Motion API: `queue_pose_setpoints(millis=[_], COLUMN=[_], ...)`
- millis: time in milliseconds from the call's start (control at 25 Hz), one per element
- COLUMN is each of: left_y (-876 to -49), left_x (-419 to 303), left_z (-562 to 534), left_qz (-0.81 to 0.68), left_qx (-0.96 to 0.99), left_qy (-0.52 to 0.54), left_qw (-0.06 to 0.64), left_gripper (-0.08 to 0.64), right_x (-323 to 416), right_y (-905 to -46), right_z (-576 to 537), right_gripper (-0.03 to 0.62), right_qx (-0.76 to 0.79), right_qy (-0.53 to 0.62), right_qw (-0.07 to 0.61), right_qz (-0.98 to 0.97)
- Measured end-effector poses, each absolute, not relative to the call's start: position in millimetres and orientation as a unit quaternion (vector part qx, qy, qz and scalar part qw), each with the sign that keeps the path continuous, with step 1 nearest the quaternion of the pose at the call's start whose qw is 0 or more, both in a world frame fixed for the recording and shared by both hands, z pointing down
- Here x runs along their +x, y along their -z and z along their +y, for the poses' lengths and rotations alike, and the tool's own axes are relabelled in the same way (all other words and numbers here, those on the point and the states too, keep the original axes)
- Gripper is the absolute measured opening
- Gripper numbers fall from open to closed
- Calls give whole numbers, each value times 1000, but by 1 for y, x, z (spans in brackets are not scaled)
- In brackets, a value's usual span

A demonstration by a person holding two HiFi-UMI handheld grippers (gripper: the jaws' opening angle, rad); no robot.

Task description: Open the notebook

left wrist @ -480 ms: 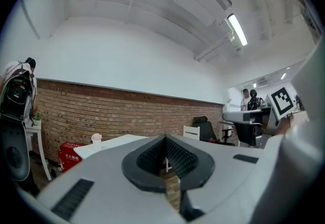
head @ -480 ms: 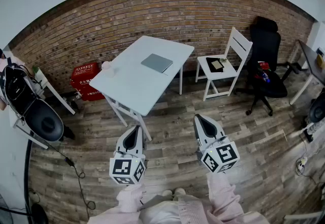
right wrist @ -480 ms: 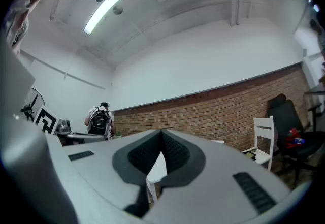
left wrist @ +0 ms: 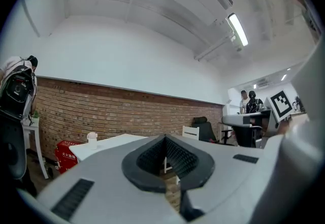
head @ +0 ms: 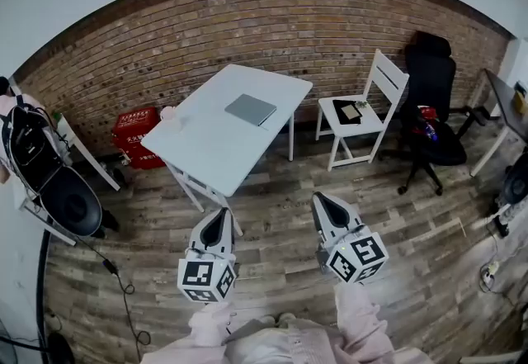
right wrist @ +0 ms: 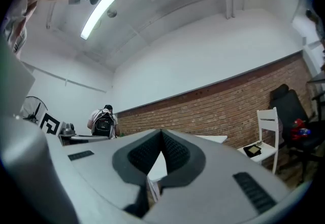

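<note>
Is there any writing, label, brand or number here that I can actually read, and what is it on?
No text here can be read.
red box on the floor: white characters on its side, too small and blurred to read.
left marker cube and right marker cube: black-and-white square patterns, no letters or numbers.
notebook on the white table: plain grey cover, no print visible.

notebook on table, chair at right
</note>
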State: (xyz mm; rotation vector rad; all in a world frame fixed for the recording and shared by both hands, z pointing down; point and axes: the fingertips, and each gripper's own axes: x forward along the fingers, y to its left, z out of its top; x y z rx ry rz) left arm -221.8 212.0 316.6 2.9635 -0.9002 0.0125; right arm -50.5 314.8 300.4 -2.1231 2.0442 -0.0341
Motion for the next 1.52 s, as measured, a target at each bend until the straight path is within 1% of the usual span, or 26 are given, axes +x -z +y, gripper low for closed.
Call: queue_pose_setpoints(millis=[240,280,360,440,520,720,800,960,1080,1520], left_y=[-325,-328,-332,-335,-338,-345,-348,-363,-373,-390], left_x=[-208,-207,-205,-202,-200,-196,-190,-173,-157,-104], left_z=[213,212,212,213,212,196,187,166,143,39], left_qz=[-293,-295,-297,-298,-299,-306,-305,-302,-300,-300], left_qx=[956,955,954,954,953,950,950,950,950,946], left_qy=[-9,-11,-17,-21,-23,-27,-27,-32,-36,-52], left_qw=[32,35,39,39,40,49,53,66,77,109], left_gripper=[-8,-8,-8,-8,-8,-8,-8,-8,-8,-8], right_x=[-32,-32,-29,-25,-21,-15,-9,8,21,74], right_y=[-311,-311,-313,-317,-320,-327,-330,-341,-348,-367], right_z=[308,305,302,299,295,280,271,249,226,116], right_gripper=[3,14,14,38,77,101,121,121,141,141], right_qx=[-719,-717,-713,-712,-712,-714,-715,-721,-722,-723], right_qy=[27,28,32,35,39,42,47,50,55,93], right_qw=[82,79,74,73,76,76,77,68,63,56], right_qz=[690,692,696,698,697,695,693,688,687,682])
